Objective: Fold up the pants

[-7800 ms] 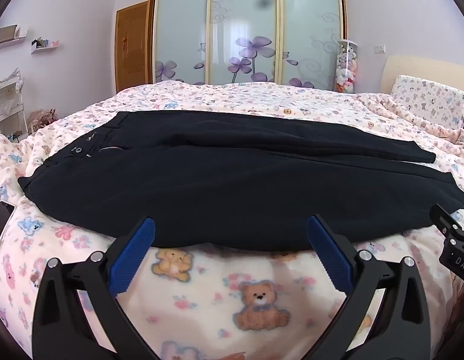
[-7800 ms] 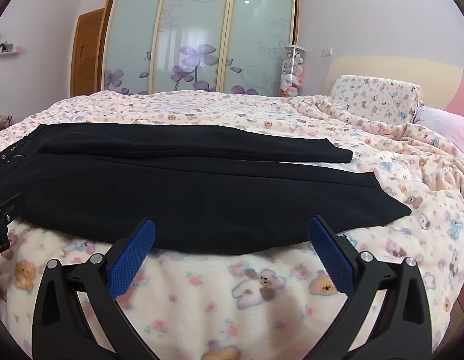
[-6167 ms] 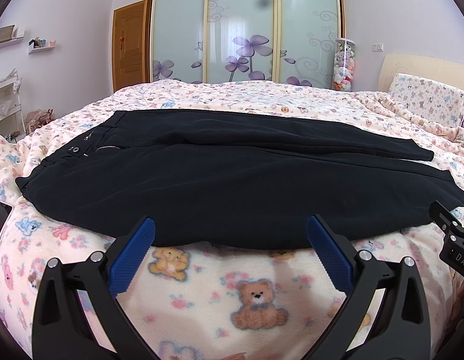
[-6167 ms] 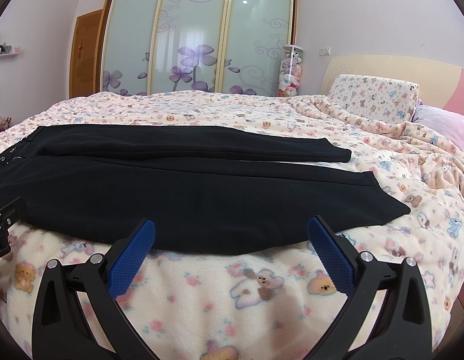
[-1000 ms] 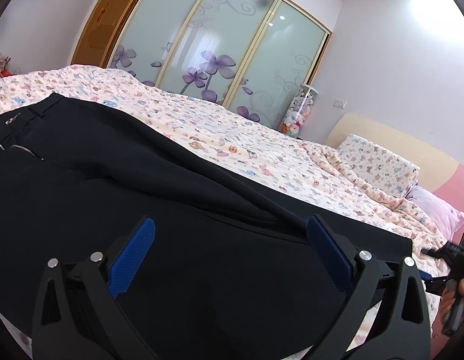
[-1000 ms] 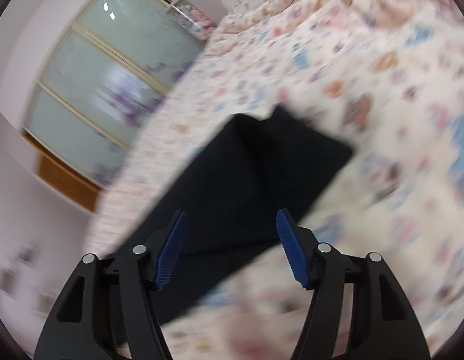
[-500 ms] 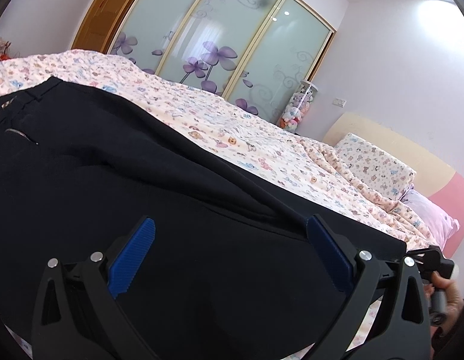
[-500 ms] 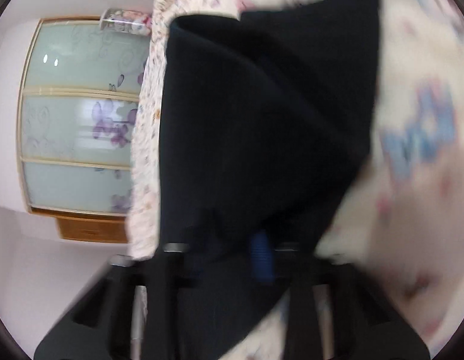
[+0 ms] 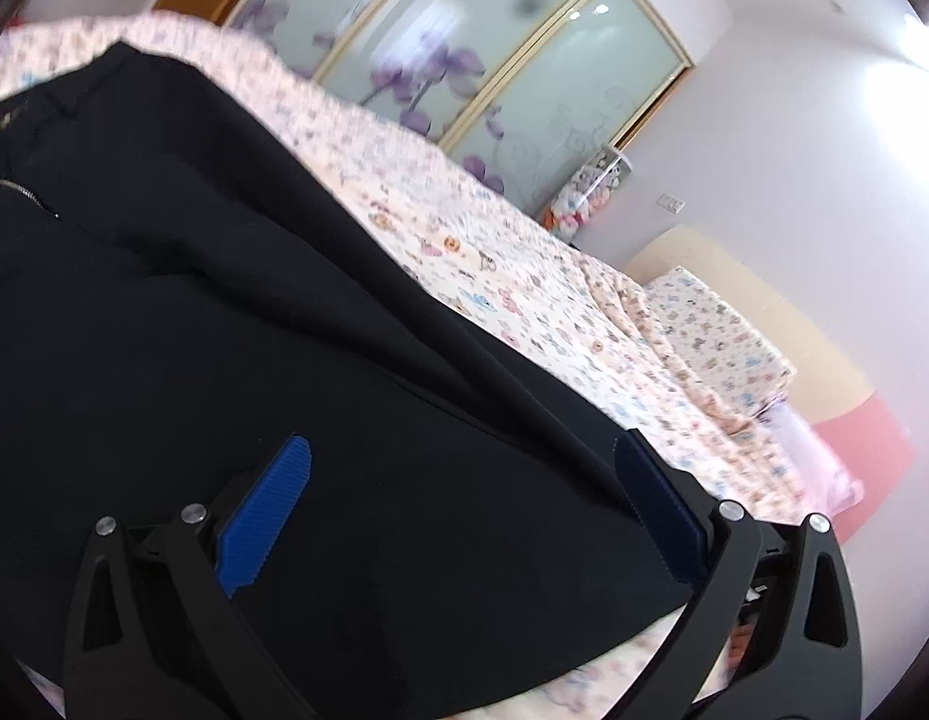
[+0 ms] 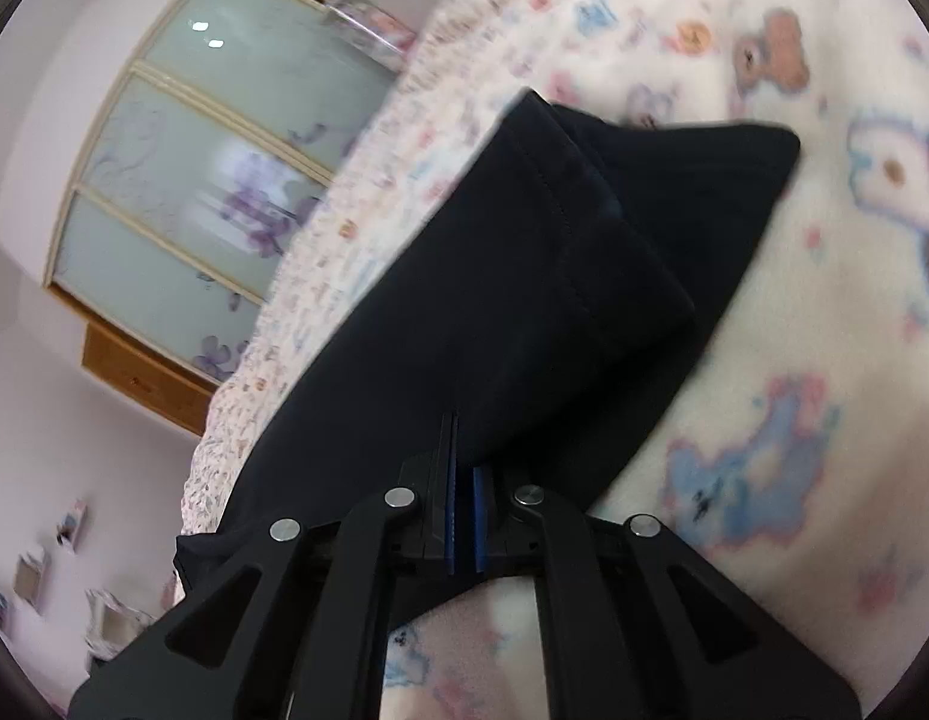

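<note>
Black pants (image 9: 236, 312) lie flat along the bed, waistband and zipper at the far left of the left wrist view. My left gripper (image 9: 458, 510) is open and empty, low over the near leg with fabric below both blue pads. In the right wrist view my right gripper (image 10: 462, 531) is shut on the near edge of the pants (image 10: 494, 300) close to the hem. The hemmed cuff (image 10: 560, 180) is lifted and folded back over the other leg end.
The bed has a pale teddy-bear blanket (image 10: 824, 360). A pillow (image 9: 716, 324) and headboard lie at the right. A wardrobe with frosted floral sliding doors (image 9: 464, 54) and a jar of plush toys (image 9: 590, 198) stand beyond the bed.
My right gripper closed on the pant leg edge near the hem and the cuff has lifted. My left gripper moved lower and closer over the pants, tilting the view.
</note>
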`<state>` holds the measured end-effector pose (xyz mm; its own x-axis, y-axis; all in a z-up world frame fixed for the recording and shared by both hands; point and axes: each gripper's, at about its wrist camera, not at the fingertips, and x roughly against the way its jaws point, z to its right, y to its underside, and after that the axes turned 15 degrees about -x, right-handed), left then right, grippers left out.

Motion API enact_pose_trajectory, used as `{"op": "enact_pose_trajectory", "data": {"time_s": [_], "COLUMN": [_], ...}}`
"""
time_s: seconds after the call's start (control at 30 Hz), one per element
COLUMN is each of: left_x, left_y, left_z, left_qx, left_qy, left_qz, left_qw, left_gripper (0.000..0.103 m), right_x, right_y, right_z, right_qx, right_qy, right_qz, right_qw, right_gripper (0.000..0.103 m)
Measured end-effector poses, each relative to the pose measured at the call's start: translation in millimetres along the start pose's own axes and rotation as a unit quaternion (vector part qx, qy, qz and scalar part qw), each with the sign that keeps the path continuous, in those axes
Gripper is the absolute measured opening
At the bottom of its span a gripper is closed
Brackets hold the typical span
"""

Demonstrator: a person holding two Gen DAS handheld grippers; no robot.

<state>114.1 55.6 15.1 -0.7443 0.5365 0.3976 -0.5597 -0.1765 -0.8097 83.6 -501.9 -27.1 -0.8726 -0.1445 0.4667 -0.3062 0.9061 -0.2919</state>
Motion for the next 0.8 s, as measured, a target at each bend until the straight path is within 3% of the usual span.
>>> {"op": "enact_pose_trajectory", "data": {"time_s": [0.1,0.23,0.33,0.43,0.57,0.63,0.7,0.77,0.8], "left_x": [2,-18,-46,-72,-107,-123,-133,-135,-133], "left_y": [-35,-93,-132,-158,-177,-185,-191,-186,-181], "left_z": [-25,-64,-101,-138,-172,-180,-190,-202,-205], "left_qx": [0.013,0.002,0.056,0.14,0.171,0.162,0.157,0.174,0.182], "left_qy": [-0.019,-0.083,-0.085,-0.082,-0.166,-0.205,-0.246,-0.246,-0.238], "left_qz": [-0.022,-0.068,-0.111,-0.122,-0.154,-0.175,-0.195,-0.194,-0.189], "left_qw": [0.9995,0.9942,0.9886,0.9792,0.959,0.9493,0.9363,0.9336,0.935], "left_gripper": [0.101,0.101,0.101,0.101,0.097,0.069,0.049,0.025,0.008], "right_x": [2,2,3,2,2,0,0,0,0], "right_y": [0,-7,-8,-8,-8,-9,-9,-10,-10], "right_z": [14,22,26,27,30,31,31,33,33], "right_qx": [-0.008,-0.013,-0.013,-0.012,-0.011,-0.011,-0.011,-0.011,-0.011], "right_qy": [-0.012,-0.029,-0.033,-0.036,-0.042,-0.046,-0.05,-0.054,-0.056], "right_qz": [-0.003,-0.004,-0.006,-0.006,-0.008,-0.011,-0.013,-0.015,-0.015], "right_qw": [1.0,1.0,0.999,0.999,0.999,0.999,0.999,0.998,0.998], "right_gripper": [0.004,0.004,0.004,0.004,0.005,0.005,0.005,0.005,0.005]}}
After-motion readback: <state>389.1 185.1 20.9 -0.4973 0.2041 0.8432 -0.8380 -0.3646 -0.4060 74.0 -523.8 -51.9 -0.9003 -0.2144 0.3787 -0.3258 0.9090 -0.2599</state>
